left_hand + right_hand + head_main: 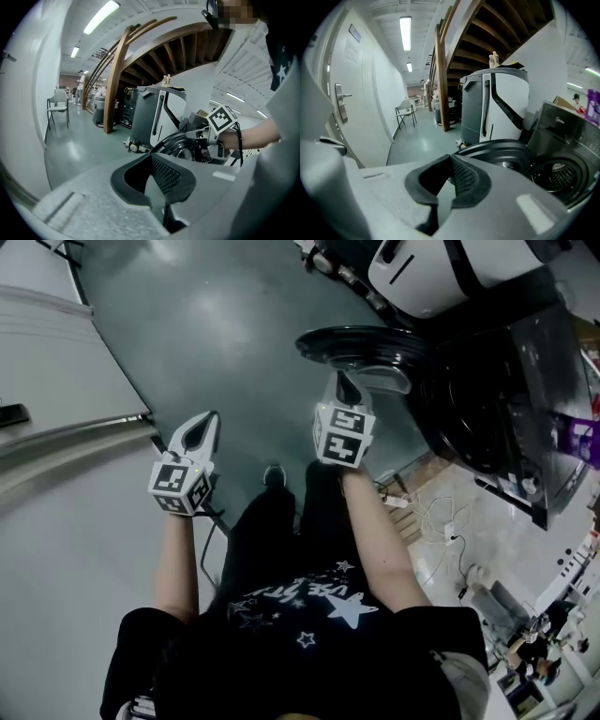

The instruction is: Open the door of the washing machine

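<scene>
The person's star-printed dark shirt (309, 634) fills the bottom of the head view. Beyond it, the left gripper (208, 423) hangs well to the left of the washing machine door (366, 345), its jaws together on nothing. The right gripper (343, 382), also pressed together and empty, sits at the door's near rim; whether it touches is unclear. The round door stands swung wide from the washing machine (506, 399), so the opening looks done. Only the right gripper view shows the bare drum (555, 174) behind the door.
</scene>
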Tool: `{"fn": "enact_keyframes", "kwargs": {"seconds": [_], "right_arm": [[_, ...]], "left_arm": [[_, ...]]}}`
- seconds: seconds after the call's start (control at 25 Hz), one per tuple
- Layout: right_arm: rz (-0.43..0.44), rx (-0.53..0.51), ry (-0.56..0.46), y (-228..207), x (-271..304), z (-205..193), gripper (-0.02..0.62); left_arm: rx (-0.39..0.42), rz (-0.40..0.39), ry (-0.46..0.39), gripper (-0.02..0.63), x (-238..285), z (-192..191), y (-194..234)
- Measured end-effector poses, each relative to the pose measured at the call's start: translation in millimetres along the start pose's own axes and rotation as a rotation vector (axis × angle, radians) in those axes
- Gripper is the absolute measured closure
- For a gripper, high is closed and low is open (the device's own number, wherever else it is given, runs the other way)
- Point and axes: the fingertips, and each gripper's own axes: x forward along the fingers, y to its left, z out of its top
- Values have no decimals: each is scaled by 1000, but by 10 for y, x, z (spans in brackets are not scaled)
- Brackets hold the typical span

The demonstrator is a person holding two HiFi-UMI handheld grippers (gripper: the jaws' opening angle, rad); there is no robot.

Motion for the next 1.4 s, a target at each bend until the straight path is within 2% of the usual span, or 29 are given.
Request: {"fn": "enact_keyframes", "kwargs": {"seconds": [0.32, 0.48, 0.64, 0.88, 1.08, 1.24, 1.4], "right_arm": [[61, -39, -79, -605, 231, 759, 592], [78, 6, -120, -939, 328, 996, 592], [46, 45, -143, -1300, 216, 1229, 592], [-35, 60, -160, -1631, -39, 1216, 592], [-159, 121, -178, -1838, -310, 1144, 592], [-217, 146, -189, -1701, -507, 1062, 592], [-255, 145, -193, -1382, -672, 944, 592]], "left_arm": [[53, -2, -54, 595, 655, 896, -426], [100, -23, -75, 595, 1041, 1189, -694], [145, -66, -89, 595, 1225, 1577, -988], [175, -162, -79, 595, 1387, 1713, -1223], [244, -304, -91, 595, 1493, 1879, -1438], [280, -366, -107, 595, 1381, 1917, -1393], [266, -396, -99, 595, 1145, 1740, -1166]]}}
